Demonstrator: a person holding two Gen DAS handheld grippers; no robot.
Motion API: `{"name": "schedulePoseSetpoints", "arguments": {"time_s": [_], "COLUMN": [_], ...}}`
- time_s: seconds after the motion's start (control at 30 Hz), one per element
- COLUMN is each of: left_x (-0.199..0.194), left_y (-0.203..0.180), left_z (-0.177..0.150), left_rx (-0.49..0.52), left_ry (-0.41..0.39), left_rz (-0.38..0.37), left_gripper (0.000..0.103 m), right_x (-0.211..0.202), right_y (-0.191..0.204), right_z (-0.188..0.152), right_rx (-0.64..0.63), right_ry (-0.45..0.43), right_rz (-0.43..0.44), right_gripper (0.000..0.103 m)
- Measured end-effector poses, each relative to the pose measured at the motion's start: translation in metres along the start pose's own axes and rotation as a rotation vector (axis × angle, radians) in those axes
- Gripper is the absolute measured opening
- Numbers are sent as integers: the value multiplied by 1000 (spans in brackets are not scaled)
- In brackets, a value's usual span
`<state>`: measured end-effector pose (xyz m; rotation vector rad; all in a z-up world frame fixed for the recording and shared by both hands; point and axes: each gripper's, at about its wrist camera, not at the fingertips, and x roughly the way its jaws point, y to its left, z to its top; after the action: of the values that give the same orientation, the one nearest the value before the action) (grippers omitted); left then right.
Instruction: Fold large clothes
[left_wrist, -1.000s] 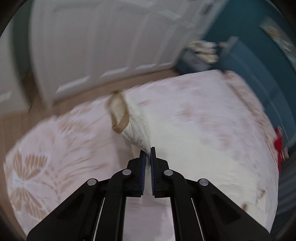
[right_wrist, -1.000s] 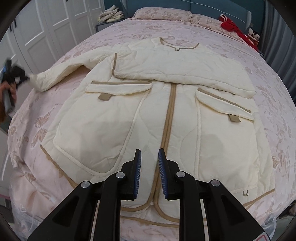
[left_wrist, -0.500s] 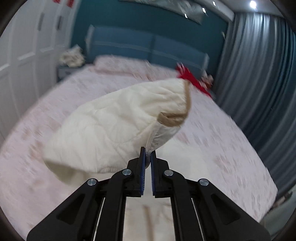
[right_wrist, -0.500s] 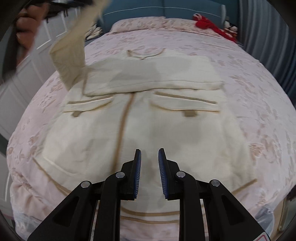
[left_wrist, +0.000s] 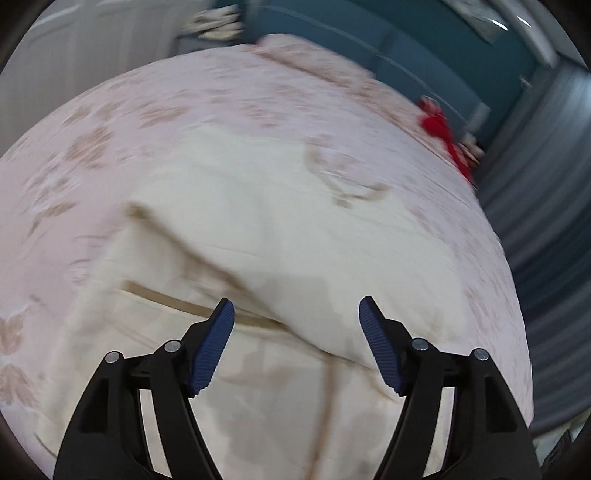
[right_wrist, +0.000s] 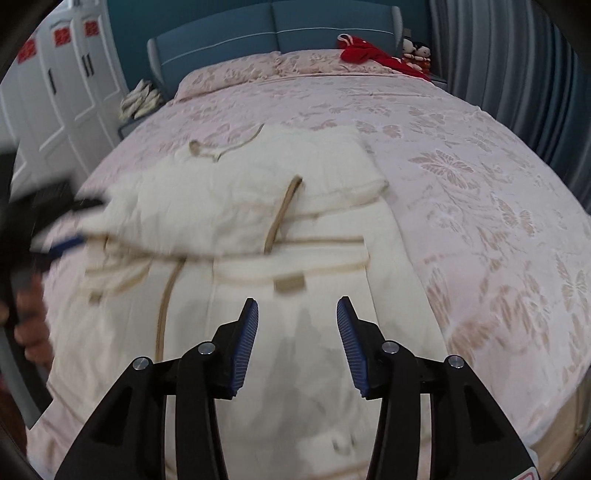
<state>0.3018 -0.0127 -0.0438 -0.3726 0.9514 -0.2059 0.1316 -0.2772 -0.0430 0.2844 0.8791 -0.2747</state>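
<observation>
A cream quilted coat (right_wrist: 258, 258) with tan trim lies flat on the bed, both sleeves folded across its chest. The tan cuff (right_wrist: 282, 210) of the top sleeve lies near the coat's middle. My right gripper (right_wrist: 296, 317) is open and empty above the coat's lower half. My left gripper (left_wrist: 295, 314) is open and empty above the folded sleeve (left_wrist: 295, 266). It also shows blurred at the left edge of the right wrist view (right_wrist: 62, 225), held by a hand.
The bed (right_wrist: 480, 184) has a pink floral cover and a teal headboard (right_wrist: 273, 33). Red clothing (right_wrist: 373, 55) and dolls lie at its head. White wardrobe doors (right_wrist: 66, 92) stand left, grey curtains (right_wrist: 517, 74) right. A nightstand holds folded items (right_wrist: 140, 99).
My left gripper carried the left sleeve up and across the coat, then opened and let it drop on the chest. My right gripper opened wider and shifted right.
</observation>
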Motion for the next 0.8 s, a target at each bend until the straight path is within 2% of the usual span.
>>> {"name": "schedulePoseSetpoints", "arguments": {"time_s": [0.2, 0.33, 0.47, 0.53, 0.57, 0.63, 0.67, 0.7, 0.77, 0.8], "left_x": [12, 19, 34, 41, 46, 55, 58, 61, 63, 62], "left_y": [79, 102, 116, 117, 117, 116, 116, 115, 113, 111], "left_z": [38, 53, 61, 63, 62, 61, 60, 59, 59, 59], "left_rx": [-146, -179, -200, -192, -183, -167, -158, -148, -123, -112], "left_ry": [-36, -52, -35, -31, -21, -1, 6, 10, 6, 2], "left_rz": [110, 133, 129, 131, 135, 137, 140, 151, 164, 167], "left_gripper": [67, 67, 65, 59, 58, 46, 43, 39, 29, 23], "right_x": [43, 74, 94, 105, 108, 113, 114, 114, 109, 100], "right_y": [7, 6, 7, 12, 15, 23, 26, 30, 34, 33], "right_z": [39, 47, 46, 47, 47, 48, 50, 52, 63, 73], "right_rx": [62, 148, 216, 223, 220, 189, 165, 132, 78, 66], "right_ry": [-1, 20, 45, 58, 66, 67, 66, 62, 38, -3], "right_rz": [31, 26, 64, 91, 97, 105, 95, 84, 68, 72], "right_gripper": [48, 48, 48, 48, 46, 34, 24, 4, 2, 2]}}
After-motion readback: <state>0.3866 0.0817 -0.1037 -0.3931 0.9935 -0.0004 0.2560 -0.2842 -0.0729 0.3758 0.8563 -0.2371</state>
